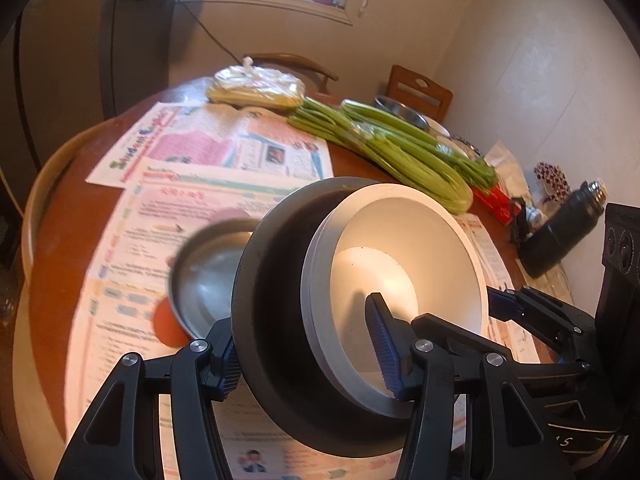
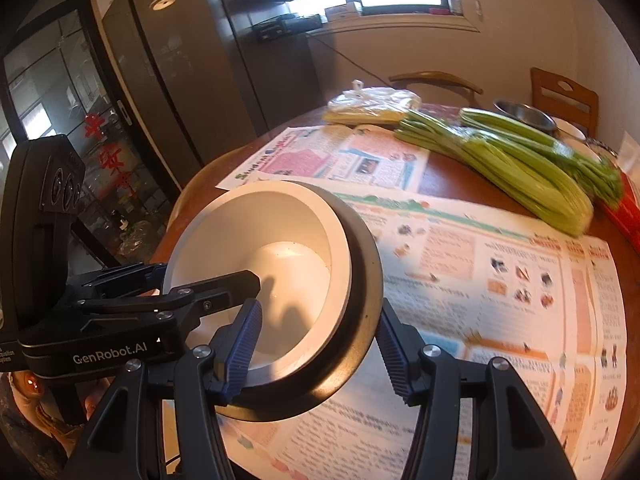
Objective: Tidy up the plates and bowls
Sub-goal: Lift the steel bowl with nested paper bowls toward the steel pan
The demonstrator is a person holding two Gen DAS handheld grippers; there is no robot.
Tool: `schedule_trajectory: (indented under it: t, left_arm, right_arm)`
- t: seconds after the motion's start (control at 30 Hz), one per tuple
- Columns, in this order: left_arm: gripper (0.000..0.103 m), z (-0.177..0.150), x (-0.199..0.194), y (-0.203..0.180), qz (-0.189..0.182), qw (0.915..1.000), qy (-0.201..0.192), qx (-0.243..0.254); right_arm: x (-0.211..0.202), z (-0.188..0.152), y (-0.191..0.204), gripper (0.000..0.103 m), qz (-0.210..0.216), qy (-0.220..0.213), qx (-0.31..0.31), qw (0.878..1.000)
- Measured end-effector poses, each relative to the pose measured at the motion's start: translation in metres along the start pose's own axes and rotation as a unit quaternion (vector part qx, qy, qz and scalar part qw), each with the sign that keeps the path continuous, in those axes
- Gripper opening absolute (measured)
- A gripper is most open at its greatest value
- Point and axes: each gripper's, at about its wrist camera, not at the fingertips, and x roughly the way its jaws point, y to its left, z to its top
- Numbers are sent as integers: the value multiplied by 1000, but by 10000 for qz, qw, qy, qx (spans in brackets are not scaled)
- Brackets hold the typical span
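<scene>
— Bowls, two of them nested: a white bowl (image 1: 400,264) sits inside a black bowl (image 1: 272,320), both tipped on edge above the table (image 1: 56,248). From the left wrist, what has hold of them?

— The left gripper (image 1: 312,356) is clamped across the stacked rims, one blue pad outside the black wall, the other inside the white one. The right gripper (image 1: 532,308) reaches in from the far side. A steel bowl (image 1: 208,280) lies on the newspaper (image 1: 224,144) just behind, with celery (image 1: 404,148) further back and a dark flask (image 1: 560,232) off to the right.

— And from the right wrist?

— Same pair, white bowl (image 2: 260,240) within black bowl (image 2: 360,304). The right gripper (image 2: 316,352) pinches that rim too, one pad inside, one outside. The left gripper (image 2: 160,296) grips the opposite edge. Celery (image 2: 520,168) and newspaper (image 2: 500,280) lie beyond.
</scene>
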Motion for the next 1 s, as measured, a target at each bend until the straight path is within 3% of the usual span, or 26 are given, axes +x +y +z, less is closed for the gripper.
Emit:
schedule_trajectory:
  t: [0.47, 1.0]
  left_arm:
    - [56, 26, 4, 44, 166, 9993, -119, -322]
    - [56, 17, 48, 71, 320, 9973, 306, -594]
  right_arm:
    - [38, 43, 26, 57, 199, 32, -271, 9994]
    - [88, 35, 18, 57, 295, 562, -158, 9979]
